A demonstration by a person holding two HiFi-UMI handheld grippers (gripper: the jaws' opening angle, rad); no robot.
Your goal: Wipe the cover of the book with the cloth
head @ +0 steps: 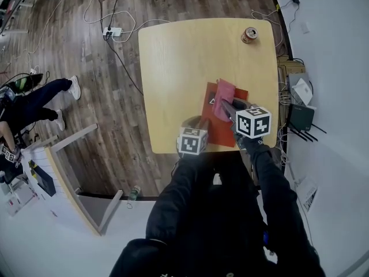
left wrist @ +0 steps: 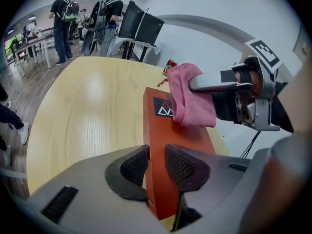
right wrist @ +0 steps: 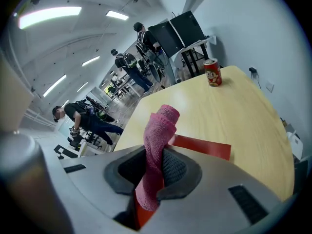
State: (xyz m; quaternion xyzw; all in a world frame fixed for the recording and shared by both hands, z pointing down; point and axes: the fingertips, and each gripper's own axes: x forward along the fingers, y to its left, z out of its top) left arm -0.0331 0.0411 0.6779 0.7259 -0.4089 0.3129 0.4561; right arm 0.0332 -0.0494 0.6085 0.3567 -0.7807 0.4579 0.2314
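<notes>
Black ribbed pads of my left gripper (left wrist: 157, 165) are clamped on the near edge of the orange-red book (left wrist: 168, 130), one pad on each face of it. From the head view, the book (head: 218, 133) lies on the pale wooden table (head: 179, 68), close to the edge nearest me and towards the right side. The left gripper (head: 199, 124) holds it at its near left corner.

My right gripper (right wrist: 155, 167) has its jaws closed on the pink cloth (right wrist: 158, 135). The cloth is pinched into a narrow fold that runs up between the pads and bunches in a rounded roll past their tips. A loose end hangs down behind them. That bunch rests on the book's cover just beyond a white triangle logo, as the left gripper view shows, with the right gripper (left wrist: 195, 84) reaching in from the right. From above, the cloth (head: 225, 96) sits over the far half of the book, between the two grippers' tips.

Farther out, a red can (right wrist: 212, 72) stands upright near the table's far right corner, well apart from the book. Beyond the table are a white power strip (head: 112, 32) with trailing cables on the dark wood floor, two dark monitors (left wrist: 141, 27) and several people (left wrist: 63, 13) standing.
</notes>
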